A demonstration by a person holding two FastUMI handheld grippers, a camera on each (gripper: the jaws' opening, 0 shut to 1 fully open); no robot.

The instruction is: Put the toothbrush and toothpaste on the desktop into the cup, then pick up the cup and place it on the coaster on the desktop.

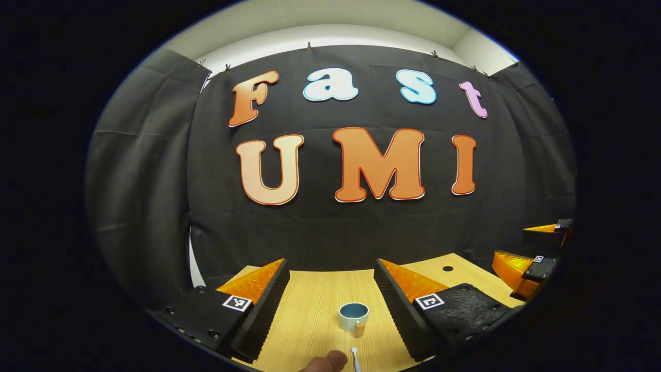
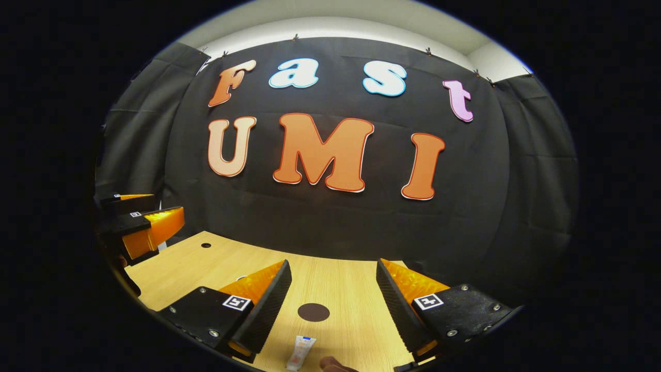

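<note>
Left tool (image 1: 330, 294) spread above tabletop (image 1: 304, 320), cup (image 1: 353, 315) between fingers; right tool (image 2: 333, 294) spread over coaster (image 2: 313, 312), toothpaste (image 2: 299, 352) near; label unreadable.

Black cloth wall (image 1: 330, 227) w/ creases, clipped along top; white wall (image 1: 320, 31) above. Light wood desk (image 2: 341, 294) w/ small round hole (image 2: 206, 245).

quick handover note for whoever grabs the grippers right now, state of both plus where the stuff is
Left gripper: open, empty, above the desk, aimed at the cup.
Right gripper: open, empty, aimed at the coaster.
The cup stands upright on the desk; the toothbrush lies just in front of it. The toothpaste lies on the desk in front of the coaster.
Done: nothing yet.
Left: toothbrush and toothpaste into the cup, then cup onto the coaster.
</note>
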